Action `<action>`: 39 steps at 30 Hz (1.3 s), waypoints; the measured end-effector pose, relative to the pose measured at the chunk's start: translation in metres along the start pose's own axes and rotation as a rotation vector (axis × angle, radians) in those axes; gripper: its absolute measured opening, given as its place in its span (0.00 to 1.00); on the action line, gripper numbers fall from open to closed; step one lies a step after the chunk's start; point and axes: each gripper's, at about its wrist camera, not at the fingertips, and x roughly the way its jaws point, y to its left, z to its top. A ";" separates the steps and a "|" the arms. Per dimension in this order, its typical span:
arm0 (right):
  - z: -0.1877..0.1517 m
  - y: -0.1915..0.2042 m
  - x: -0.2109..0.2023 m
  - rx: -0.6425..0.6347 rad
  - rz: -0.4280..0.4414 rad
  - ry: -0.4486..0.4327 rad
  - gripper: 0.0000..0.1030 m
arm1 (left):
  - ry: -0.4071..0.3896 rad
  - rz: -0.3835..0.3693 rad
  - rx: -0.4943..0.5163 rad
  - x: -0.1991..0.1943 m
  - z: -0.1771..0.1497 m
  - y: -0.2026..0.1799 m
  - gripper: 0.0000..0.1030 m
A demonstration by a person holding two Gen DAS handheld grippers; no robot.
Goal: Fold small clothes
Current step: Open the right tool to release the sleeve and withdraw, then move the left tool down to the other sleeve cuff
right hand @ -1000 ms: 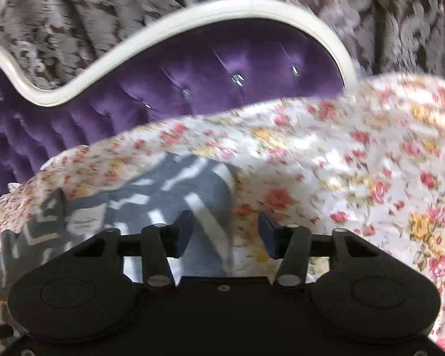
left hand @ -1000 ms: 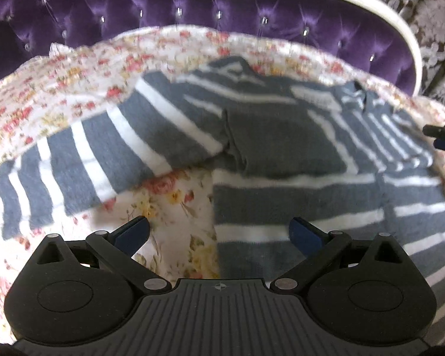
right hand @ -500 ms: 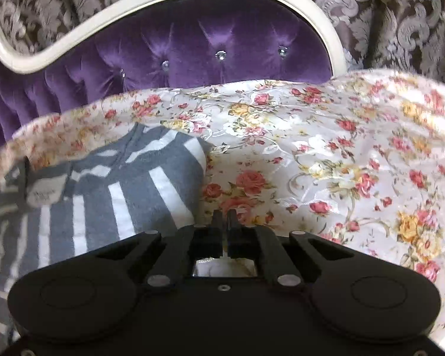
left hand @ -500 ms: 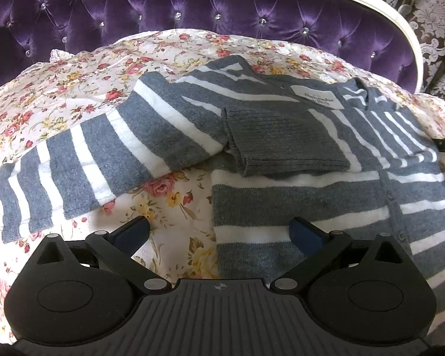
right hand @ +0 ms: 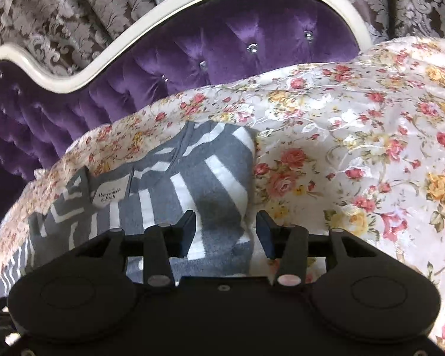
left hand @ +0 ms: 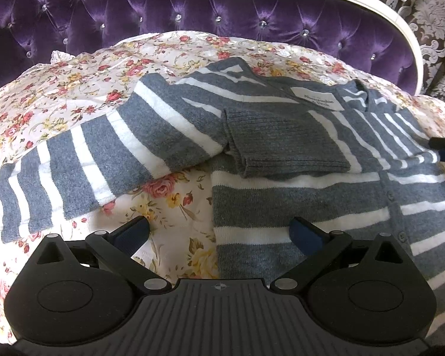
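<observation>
Under left gripper (left hand: 219, 234), sweater (left hand: 296, 207) cropped.

Left wrist view is looking low and close across the sweater (left hand: 281, 136) toward the headboard (left hand: 192, 14). Right wrist view is sitting at its far edge, facing the same headboard; both are sharing the label (right hand: 109, 192).

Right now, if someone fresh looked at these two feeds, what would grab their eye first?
The grey-and-white striped sweater spread across the middle of the floral bedspread, one sleeve folded over its chest and the other stretched out to the left. Behind it rises the tufted purple headboard with its white frame. Both the left gripper and right gripper hover open over the fabric, holding nothing.
</observation>
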 end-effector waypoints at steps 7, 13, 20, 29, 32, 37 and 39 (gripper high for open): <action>-0.007 0.019 0.009 -0.164 -0.207 0.025 0.61 | -0.041 0.006 0.000 -0.002 -0.006 0.000 1.00; -0.006 0.016 0.008 -0.174 -0.231 0.014 0.84 | -0.075 0.017 -0.005 -0.002 -0.011 -0.002 1.00; -0.002 0.023 -0.013 -0.145 -0.222 -0.140 0.98 | -0.010 0.002 0.006 -0.004 -0.004 -0.002 1.00; -0.008 0.057 -0.030 -0.212 -0.028 -0.263 0.99 | -0.089 0.013 -0.056 -0.026 0.000 0.016 0.99; -0.013 0.066 -0.026 -0.221 0.024 -0.237 0.99 | -0.126 0.044 -0.073 -0.033 0.005 0.024 0.99; -0.026 0.083 -0.020 -0.273 0.083 -0.196 0.99 | -0.142 0.074 -0.140 -0.038 0.011 0.046 0.99; -0.031 0.089 -0.018 -0.289 0.105 -0.184 0.99 | -0.146 0.084 -0.173 -0.039 0.012 0.057 0.99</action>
